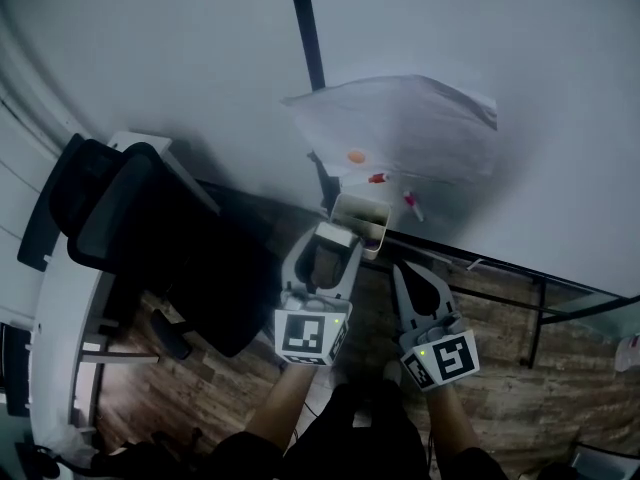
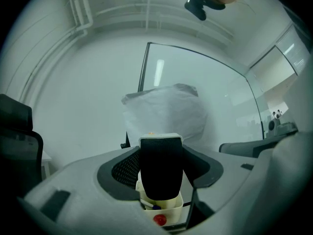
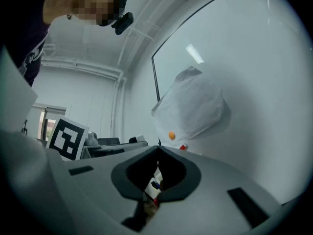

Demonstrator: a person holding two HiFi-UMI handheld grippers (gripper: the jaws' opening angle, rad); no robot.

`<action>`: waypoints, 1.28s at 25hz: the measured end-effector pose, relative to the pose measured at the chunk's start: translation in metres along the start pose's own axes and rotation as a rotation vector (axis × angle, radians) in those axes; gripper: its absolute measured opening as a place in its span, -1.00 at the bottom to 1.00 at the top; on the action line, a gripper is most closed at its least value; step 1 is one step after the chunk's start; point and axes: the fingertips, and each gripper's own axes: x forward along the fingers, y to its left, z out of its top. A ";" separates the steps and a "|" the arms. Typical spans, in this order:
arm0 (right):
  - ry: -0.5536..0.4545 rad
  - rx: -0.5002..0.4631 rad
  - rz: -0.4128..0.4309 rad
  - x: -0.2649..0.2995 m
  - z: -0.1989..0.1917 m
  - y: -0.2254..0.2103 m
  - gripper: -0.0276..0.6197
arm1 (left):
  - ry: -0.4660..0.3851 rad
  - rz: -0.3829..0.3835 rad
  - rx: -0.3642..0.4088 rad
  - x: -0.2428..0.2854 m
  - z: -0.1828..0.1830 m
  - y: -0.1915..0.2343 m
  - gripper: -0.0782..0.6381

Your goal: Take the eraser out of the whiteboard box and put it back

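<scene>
The eraser [image 2: 161, 173], black felt with a white back, stands upright between the jaws of my left gripper [image 2: 161, 180], which is shut on it. It hangs just above the cream whiteboard box [image 2: 165, 214], which holds markers and carries a red magnet on its front. In the head view the left gripper [image 1: 335, 240] holds the eraser [image 1: 336, 233] at the near rim of the box [image 1: 368, 220], which is fixed below the whiteboard. My right gripper [image 1: 398, 268] is shut and empty just right of the box. Through the right gripper [image 3: 157, 155] a bit of the box [image 3: 153, 187] shows.
A crumpled white paper sheet [image 1: 405, 128] is pinned to the whiteboard above the box by an orange magnet [image 1: 356, 155]. A black office chair [image 1: 150, 238] and a white desk [image 1: 60, 348] stand to the left. The floor below is wood planks [image 1: 520, 368].
</scene>
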 end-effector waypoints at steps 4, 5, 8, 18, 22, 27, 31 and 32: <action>0.019 0.034 0.007 0.001 -0.013 -0.013 -0.90 | 0.015 0.015 -0.006 0.008 -0.012 -0.002 -0.08; 0.021 0.038 0.008 0.002 -0.014 -0.016 -0.90 | 0.017 0.017 -0.004 0.010 -0.013 -0.003 -0.08; 0.023 0.049 0.012 0.003 -0.018 -0.022 -0.90 | 0.027 0.022 0.001 0.016 -0.016 -0.005 -0.08; 0.034 0.091 -0.015 0.003 -0.035 -0.035 -0.90 | 0.047 -0.002 -0.001 0.037 -0.044 -0.008 -0.08; 0.048 0.109 -0.033 0.001 -0.047 -0.039 -0.91 | 0.063 -0.021 0.003 0.049 -0.061 -0.014 -0.08; 0.065 0.128 -0.064 -0.006 -0.062 -0.048 -0.90 | 0.098 -0.037 0.019 0.061 -0.090 -0.018 -0.08; 0.075 0.133 -0.089 -0.013 -0.069 -0.055 -0.90 | 0.135 -0.034 0.018 0.066 -0.110 -0.019 -0.08; 0.076 0.135 -0.096 -0.015 -0.070 -0.056 -0.90 | 0.146 -0.036 0.019 0.067 -0.115 -0.019 -0.08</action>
